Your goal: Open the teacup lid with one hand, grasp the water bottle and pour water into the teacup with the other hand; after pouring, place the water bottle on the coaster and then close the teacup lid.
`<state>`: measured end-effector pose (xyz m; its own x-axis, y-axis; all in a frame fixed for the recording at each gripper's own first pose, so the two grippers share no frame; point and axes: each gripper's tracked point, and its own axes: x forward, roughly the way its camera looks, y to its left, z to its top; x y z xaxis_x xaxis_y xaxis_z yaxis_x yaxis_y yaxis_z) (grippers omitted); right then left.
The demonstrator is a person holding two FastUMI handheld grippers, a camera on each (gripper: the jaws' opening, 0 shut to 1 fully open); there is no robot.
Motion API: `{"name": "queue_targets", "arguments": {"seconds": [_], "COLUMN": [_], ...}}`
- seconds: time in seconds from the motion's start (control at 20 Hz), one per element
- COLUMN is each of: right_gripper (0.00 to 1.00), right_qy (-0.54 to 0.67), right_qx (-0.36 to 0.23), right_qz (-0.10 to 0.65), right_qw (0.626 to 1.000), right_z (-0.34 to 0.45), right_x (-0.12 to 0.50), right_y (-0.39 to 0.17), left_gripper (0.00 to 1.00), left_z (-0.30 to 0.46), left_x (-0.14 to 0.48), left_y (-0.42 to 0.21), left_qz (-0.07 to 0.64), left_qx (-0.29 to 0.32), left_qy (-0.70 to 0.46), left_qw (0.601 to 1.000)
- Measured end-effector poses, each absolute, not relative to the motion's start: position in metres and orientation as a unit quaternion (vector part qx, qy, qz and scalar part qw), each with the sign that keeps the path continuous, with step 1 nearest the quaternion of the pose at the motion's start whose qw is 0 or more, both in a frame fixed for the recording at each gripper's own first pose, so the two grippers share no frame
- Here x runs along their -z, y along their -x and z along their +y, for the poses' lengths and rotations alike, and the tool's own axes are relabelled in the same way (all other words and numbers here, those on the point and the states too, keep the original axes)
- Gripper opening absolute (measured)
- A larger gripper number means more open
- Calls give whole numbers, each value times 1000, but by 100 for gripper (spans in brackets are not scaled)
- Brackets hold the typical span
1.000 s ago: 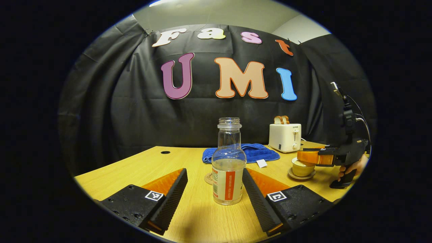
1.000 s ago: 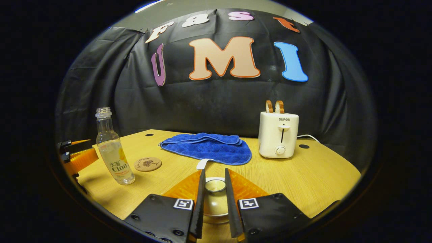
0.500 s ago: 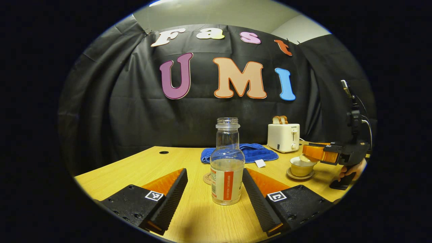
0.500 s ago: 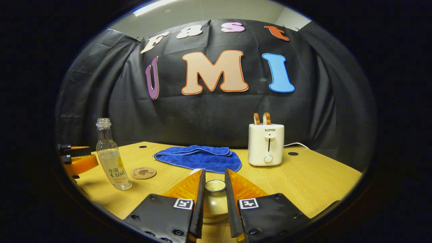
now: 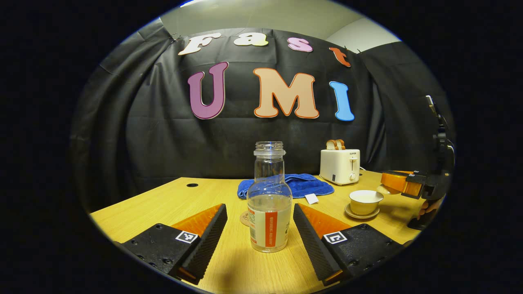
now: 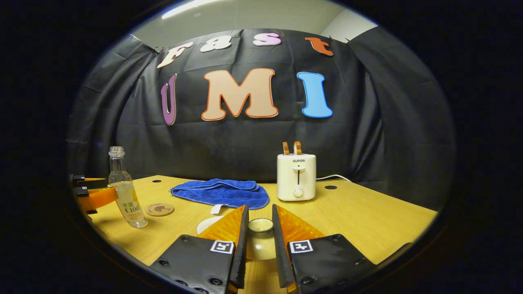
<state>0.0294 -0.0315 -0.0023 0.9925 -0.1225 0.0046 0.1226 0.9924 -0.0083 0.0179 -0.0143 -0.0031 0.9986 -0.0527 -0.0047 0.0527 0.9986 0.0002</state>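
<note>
A clear water bottle (image 5: 268, 204) with no cap, about half full, stands upright between the wide-apart fingers of my left gripper (image 5: 260, 209), untouched by either. The cork coaster (image 5: 244, 219) lies just behind it. To the right, the cream teacup (image 5: 365, 201) sits uncovered on its saucer (image 5: 361, 214). My right gripper (image 5: 402, 185) hovers right of the cup with the lid (image 5: 381, 189) at its tips. In the right gripper view the right gripper (image 6: 260, 209) is shut on the lid's knob (image 6: 260, 225). The cup's rim (image 6: 207, 224), the bottle (image 6: 124, 196) and the left gripper (image 6: 93, 194) show to the left.
A folded blue towel (image 5: 288, 183) lies at the back of the wooden table (image 5: 171, 204). A cream toaster (image 5: 340, 166) holding bread stands to its right, with its cord trailing behind. A hand (image 5: 427, 206) holds the right gripper near the table's right edge.
The right gripper lifted the lid off the teacup and carried it up and to the right, leaving the cup uncovered. The left gripper stayed open around the bottle, shifting only slightly.
</note>
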Motion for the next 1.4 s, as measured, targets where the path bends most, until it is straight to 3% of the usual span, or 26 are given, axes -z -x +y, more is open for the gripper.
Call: {"name": "queue_targets", "arguments": {"seconds": [0.4,0.7,0.9,0.95,1.4], "right_gripper": [35,35,35,35,35], "right_qy": [6,7,6,7,6], "right_qx": [106,104,104,104,103], "right_qz": [-4,-3,-3,-3,-3], "right_qw": [994,995,995,995,995], "right_z": [-58,-60,-60,-60,-63], "right_x": [1,1,1,1,1], "right_y": [-18,-16,-17,-17,-17], "left_gripper": [95,95,84,75,67], "left_z": [-21,-28,-28,-28,-25], "left_x": [5,23,32,31,31], "left_y": [-46,-61,-65,-67,-70], "left_qz": [9,65,93,93,97], "left_qx": [38,58,57,58,41], "left_qy": [-1,-4,0,0,-25], "left_qw": [999,996,994,994,994]}}
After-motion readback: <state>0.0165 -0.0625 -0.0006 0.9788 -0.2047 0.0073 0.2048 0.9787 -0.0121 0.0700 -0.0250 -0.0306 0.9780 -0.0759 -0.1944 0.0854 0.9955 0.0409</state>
